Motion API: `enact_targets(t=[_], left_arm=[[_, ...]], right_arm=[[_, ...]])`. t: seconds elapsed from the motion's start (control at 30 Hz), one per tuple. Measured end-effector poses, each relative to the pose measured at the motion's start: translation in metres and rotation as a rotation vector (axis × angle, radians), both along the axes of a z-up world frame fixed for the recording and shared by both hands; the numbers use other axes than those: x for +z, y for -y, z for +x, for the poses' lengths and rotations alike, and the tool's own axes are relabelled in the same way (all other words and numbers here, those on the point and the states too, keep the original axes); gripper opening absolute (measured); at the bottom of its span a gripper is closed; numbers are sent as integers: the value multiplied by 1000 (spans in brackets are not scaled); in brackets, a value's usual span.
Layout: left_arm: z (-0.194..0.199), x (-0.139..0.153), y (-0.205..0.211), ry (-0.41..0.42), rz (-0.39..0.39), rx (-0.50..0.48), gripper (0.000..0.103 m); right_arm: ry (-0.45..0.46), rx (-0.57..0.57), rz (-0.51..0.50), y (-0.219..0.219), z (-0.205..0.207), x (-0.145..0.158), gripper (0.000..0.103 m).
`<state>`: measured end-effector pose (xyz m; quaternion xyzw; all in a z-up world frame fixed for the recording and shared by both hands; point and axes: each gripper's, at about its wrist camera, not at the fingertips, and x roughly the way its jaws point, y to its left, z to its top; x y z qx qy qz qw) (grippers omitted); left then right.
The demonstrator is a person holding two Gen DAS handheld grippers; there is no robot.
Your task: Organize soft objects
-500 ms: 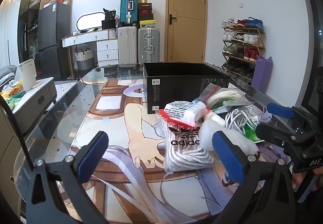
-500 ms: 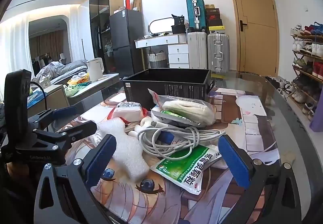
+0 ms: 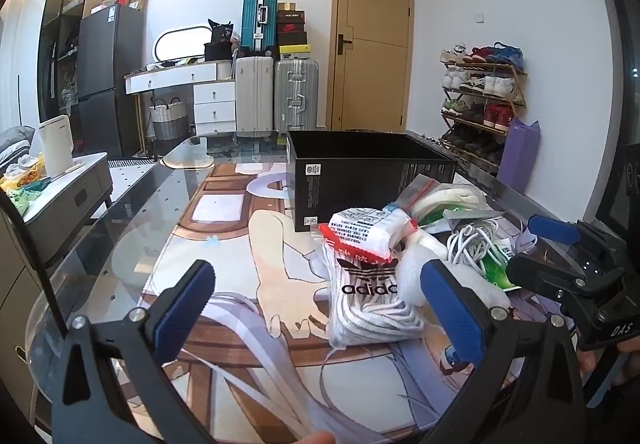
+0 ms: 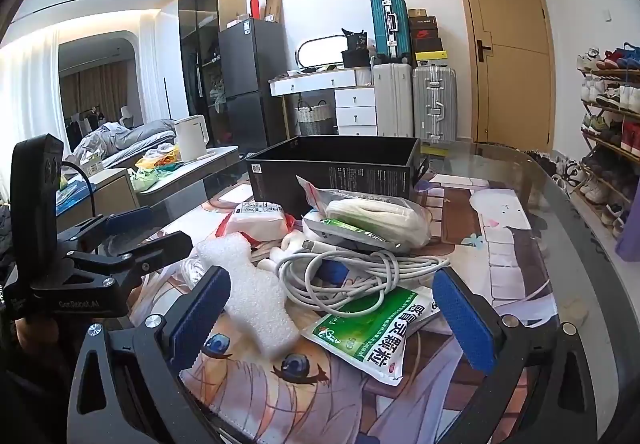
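A pile of soft things lies on the glass table in front of an open black box [image 3: 368, 172] [image 4: 340, 164]. It holds an Adidas bag of white laces [image 3: 370, 300], a red-and-white tissue pack [image 3: 366, 234] [image 4: 258, 218], a white foam piece [image 4: 250, 292] [image 3: 416, 272], a coiled white cable [image 4: 352, 272] [image 3: 472, 244], a green medicine sachet [image 4: 372, 328] and a clear bag of white cloth [image 4: 372, 216]. My left gripper [image 3: 320, 304] is open and empty, just short of the Adidas bag. My right gripper [image 4: 332, 312] is open and empty, around the foam and sachet.
The table carries an anime-print mat [image 3: 256, 244] under glass. A shoe rack [image 3: 480, 100] stands at the right wall, suitcases [image 3: 276, 96] and a door [image 3: 372, 44] at the back, a side table with a kettle [image 3: 56, 148] at the left.
Both grippers have crept slightly forward toward the pile. Nothing in the pile has moved.
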<state>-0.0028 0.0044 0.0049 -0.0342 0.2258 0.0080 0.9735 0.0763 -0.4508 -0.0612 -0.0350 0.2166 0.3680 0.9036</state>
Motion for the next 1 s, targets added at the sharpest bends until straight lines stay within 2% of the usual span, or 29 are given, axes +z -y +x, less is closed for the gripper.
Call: enact_targets(t=[1.0], left_arm=[[0,-1,-1,1,-3,2,103]], right_arm=[[1,1,3,-2,0,-1,103]])
